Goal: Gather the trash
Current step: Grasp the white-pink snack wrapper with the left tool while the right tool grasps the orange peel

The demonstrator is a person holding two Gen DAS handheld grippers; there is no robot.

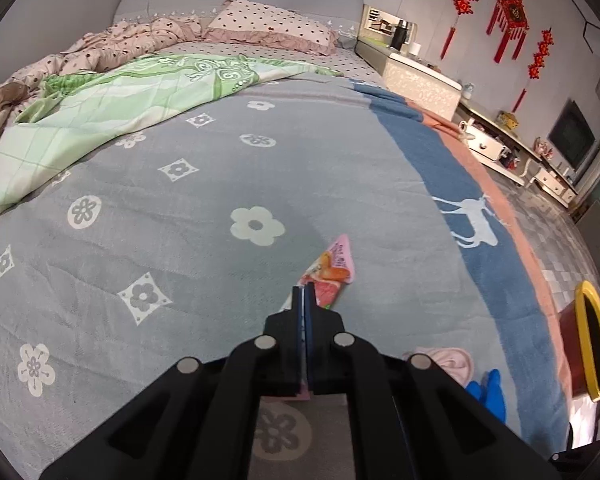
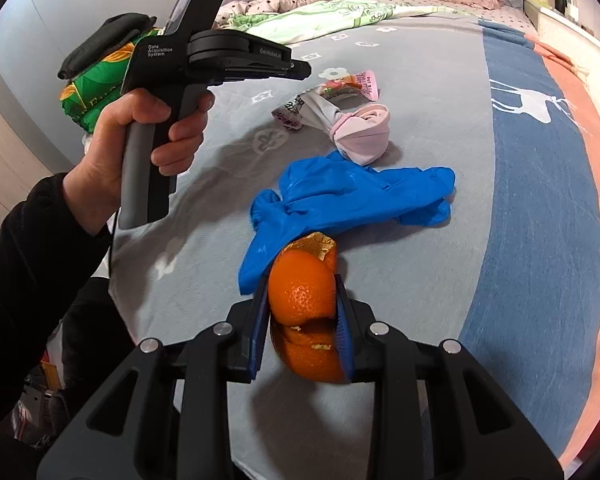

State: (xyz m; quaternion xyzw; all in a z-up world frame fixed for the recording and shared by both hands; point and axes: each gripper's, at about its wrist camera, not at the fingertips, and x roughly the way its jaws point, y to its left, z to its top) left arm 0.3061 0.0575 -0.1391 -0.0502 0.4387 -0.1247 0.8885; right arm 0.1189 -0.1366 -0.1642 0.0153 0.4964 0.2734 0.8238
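Note:
My left gripper [image 1: 305, 292] is shut on a pink snack wrapper [image 1: 332, 270] and holds it over the grey flowered bedspread [image 1: 180, 216]. My right gripper [image 2: 302, 296] is shut on an orange peel [image 2: 304, 300] just above the bed. A blue glove [image 2: 352, 196] lies right ahead of the peel, and its tip shows in the left wrist view [image 1: 488, 394]. A rolled pink and grey sock [image 2: 360, 132] lies beyond the glove. The wrapper also shows in the right wrist view [image 2: 352, 84], below the left gripper's tip [image 2: 300, 70].
A red bin with a yellow rim [image 1: 592, 344] stands on the floor by the bed's right edge. A green quilt [image 1: 112, 108] and a pink dotted pillow [image 1: 272, 24] lie at the head. White cabinets [image 1: 488, 140] line the right wall. Folded clothes [image 2: 96, 76] sit at left.

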